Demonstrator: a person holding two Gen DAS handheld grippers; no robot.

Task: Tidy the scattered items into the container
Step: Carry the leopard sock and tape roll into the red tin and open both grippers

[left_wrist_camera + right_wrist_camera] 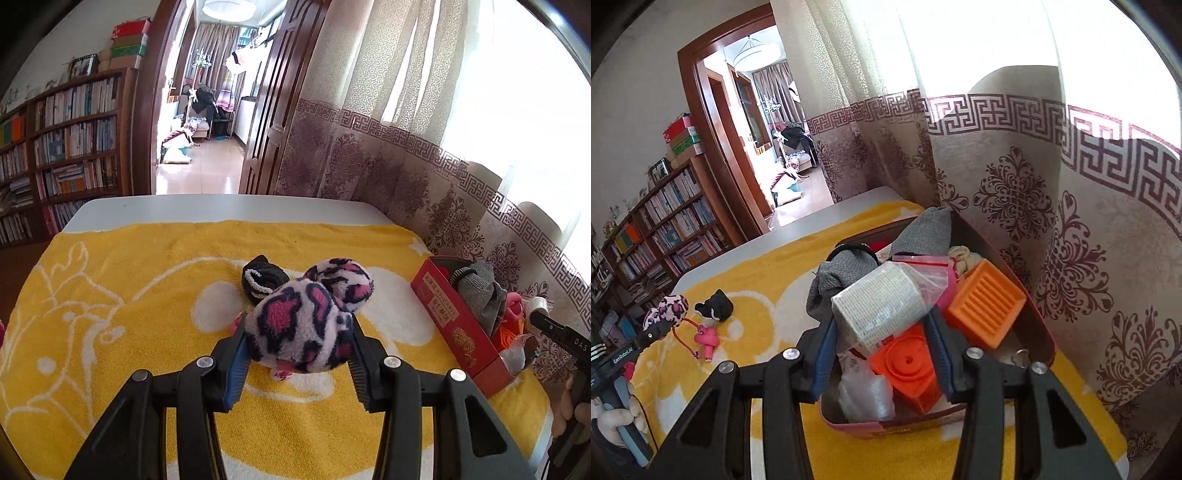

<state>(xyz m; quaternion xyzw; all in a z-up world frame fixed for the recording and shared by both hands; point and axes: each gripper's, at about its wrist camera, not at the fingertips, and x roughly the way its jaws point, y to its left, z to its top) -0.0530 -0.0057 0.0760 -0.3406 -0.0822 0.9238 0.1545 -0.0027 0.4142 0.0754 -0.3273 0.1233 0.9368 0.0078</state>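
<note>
The left gripper (299, 339) is clenched on a pink leopard-print fuzzy sock (303, 321), held above the yellow towel (129, 280); a black rolled sock (260, 280) lies just beyond it, with bare towel to the left up to the white table (221, 208) edge. The right gripper (882, 332) grasps a white mesh roll in a plastic bag (879, 310) over the red box (1039, 325), which sits near the curtain (1052, 206) and is crowded with a grey sock (923, 229) and orange pieces (984, 302)
</note>
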